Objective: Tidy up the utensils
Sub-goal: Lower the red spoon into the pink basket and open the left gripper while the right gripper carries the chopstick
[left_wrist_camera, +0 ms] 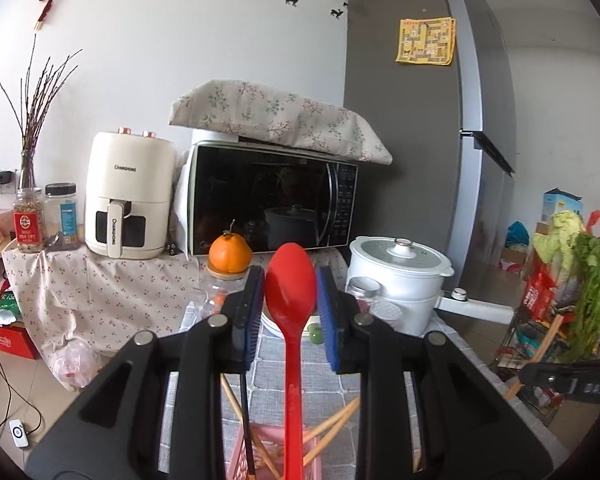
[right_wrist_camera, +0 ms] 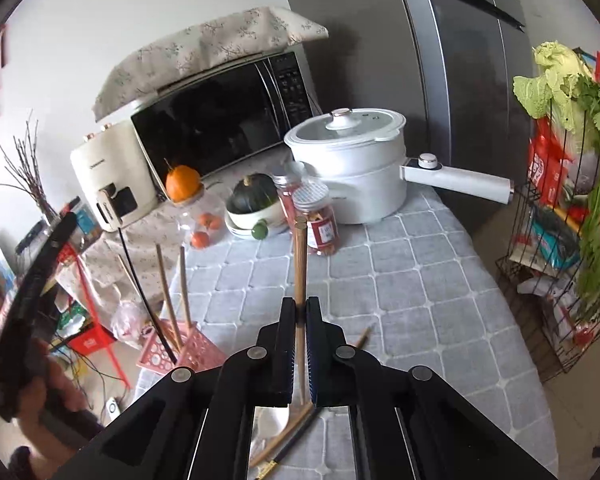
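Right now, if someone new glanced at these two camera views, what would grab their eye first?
First, the bright red plastic spoon standing upright between the blue pads of the left tool, above the pink plastic utensil basket. Next, the pair of brown wooden chopsticks pinched upright in the right tool. Behind them, the white electric pot with a long handle sits on the grey checked tablecloth.

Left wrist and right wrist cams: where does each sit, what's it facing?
Left wrist: on the left gripper, facing the microwave; its open fingers flank a red spoon.
Right wrist: on the right gripper, looking down the table; shut on chopsticks; left hand at edge.
Shared: microwave, white pot, orange, pink holder.
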Demonstrator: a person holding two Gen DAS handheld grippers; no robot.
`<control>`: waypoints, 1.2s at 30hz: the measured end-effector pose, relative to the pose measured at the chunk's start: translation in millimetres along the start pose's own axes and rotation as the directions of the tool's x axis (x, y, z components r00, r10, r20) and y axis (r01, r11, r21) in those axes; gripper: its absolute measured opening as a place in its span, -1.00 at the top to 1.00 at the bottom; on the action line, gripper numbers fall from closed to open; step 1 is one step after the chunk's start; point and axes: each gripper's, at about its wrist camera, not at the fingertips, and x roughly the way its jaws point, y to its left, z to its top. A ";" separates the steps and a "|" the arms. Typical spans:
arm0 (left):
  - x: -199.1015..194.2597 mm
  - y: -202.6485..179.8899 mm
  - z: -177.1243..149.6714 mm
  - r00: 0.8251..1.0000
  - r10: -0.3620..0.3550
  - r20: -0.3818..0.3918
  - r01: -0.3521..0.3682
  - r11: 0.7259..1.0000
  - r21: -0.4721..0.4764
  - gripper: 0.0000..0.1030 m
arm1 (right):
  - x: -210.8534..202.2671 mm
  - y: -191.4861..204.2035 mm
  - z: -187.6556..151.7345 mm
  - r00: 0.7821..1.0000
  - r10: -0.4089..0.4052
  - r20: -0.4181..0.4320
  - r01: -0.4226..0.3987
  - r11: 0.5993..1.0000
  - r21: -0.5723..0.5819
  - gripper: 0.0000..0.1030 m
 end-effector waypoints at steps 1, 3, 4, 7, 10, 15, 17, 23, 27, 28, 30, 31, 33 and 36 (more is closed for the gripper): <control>3.2 1.2 -0.8 1.000 0.000 -0.014 -0.001 1.000 -0.020 0.45 | 0.9 -1.8 1.9 1.000 0.015 -0.004 -0.015 1.000 0.011 0.91; 5.6 0.0 -1.3 0.999 -0.010 -0.043 0.008 0.999 -0.051 0.45 | 4.1 -7.3 4.2 0.999 0.042 -0.017 -0.041 0.999 0.032 0.90; 4.4 -1.4 -1.2 0.999 -0.021 -0.050 0.018 0.998 -0.056 0.45 | 7.0 -12.3 4.2 0.999 0.048 -0.025 -0.046 0.998 0.048 0.90; -4.6 -8.6 0.5 0.996 -0.066 -0.055 0.064 0.997 -0.036 0.45 | 25.7 -35.1 4.8 0.996 0.057 -0.074 -0.048 0.992 0.113 0.88; -15.5 -13.9 4.0 0.996 -0.090 -0.027 0.090 0.996 0.014 0.45 | 41.9 -56.4 4.9 0.993 0.056 -0.106 -0.037 0.984 0.174 0.89; -13.8 -5.0 11.0 0.998 -0.058 0.028 0.057 0.998 0.010 0.45 | 48.4 -70.0 7.9 0.992 0.061 -0.109 -0.035 0.974 0.225 0.90; -5.4 0.8 11.2 0.998 -0.049 0.028 0.049 0.999 -0.016 0.45 | 46.9 -66.8 9.0 0.993 0.061 -0.101 -0.037 0.974 0.225 0.91; 16.0 4.5 -4.0 0.999 -0.023 0.025 0.022 0.999 0.028 0.45 | 27.5 -39.7 15.7 0.998 0.040 -0.050 -0.033 0.991 0.132 0.91; 26.1 2.7 -13.3 1.000 -0.020 0.012 0.019 0.999 0.047 0.45 | 10.7 -25.6 19.2 0.999 0.049 -0.012 -0.047 0.995 0.089 0.91; 28.0 1.5 -15.0 1.000 -0.018 0.014 0.018 0.998 0.056 0.45 | 7.3 -23.2 20.0 0.999 0.054 -0.006 -0.053 0.995 0.084 0.91; 32.2 0.3 -18.6 1.000 -0.015 0.011 0.014 0.997 0.071 0.45 | -2.0 -16.3 21.5 0.998 0.068 0.012 -0.069 0.995 0.070 0.91; 34.5 0.2 -20.7 1.000 -0.012 0.008 0.011 0.997 0.077 0.45 | -5.0 -14.3 22.1 0.997 0.073 0.017 -0.074 0.995 0.065 0.91; 38.6 1.4 -24.2 1.000 -0.010 -0.008 0.011 0.996 0.084 0.45 | -12.2 -8.0 22.7 0.996 0.087 0.030 -0.089 0.995 0.050 0.91; 41.6 4.6 -27.9 0.998 0.003 -0.055 0.002 0.997 0.079 0.36 | -20.8 1.9 22.3 0.993 0.108 0.044 -0.109 0.994 0.028 0.91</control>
